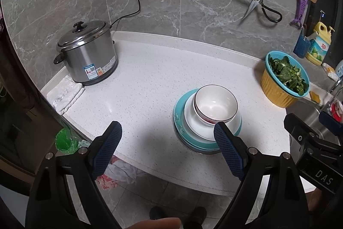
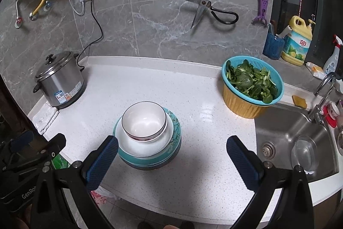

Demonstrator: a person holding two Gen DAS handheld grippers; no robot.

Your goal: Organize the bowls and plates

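Observation:
A stack of dishes stands on the white counter (image 1: 150, 78): a white bowl with a dark rim (image 1: 215, 103) on top, a wider white bowl (image 1: 199, 123) under it, and a teal plate (image 1: 179, 119) at the bottom. The stack also shows in the right wrist view, with the top bowl (image 2: 144, 119) above the teal dish (image 2: 150, 159). My left gripper (image 1: 168, 129) is open and empty, above the counter's front edge, left of the stack. My right gripper (image 2: 172, 144) is open and empty, just in front of the stack and to its right.
A steel rice cooker (image 1: 86, 53) stands at the back left on a folded cloth (image 1: 66, 93). A basket of greens (image 2: 251, 87) stands at the back right beside the sink (image 2: 295, 138). Scissors (image 2: 205, 5) and a cutting board hang on the wall.

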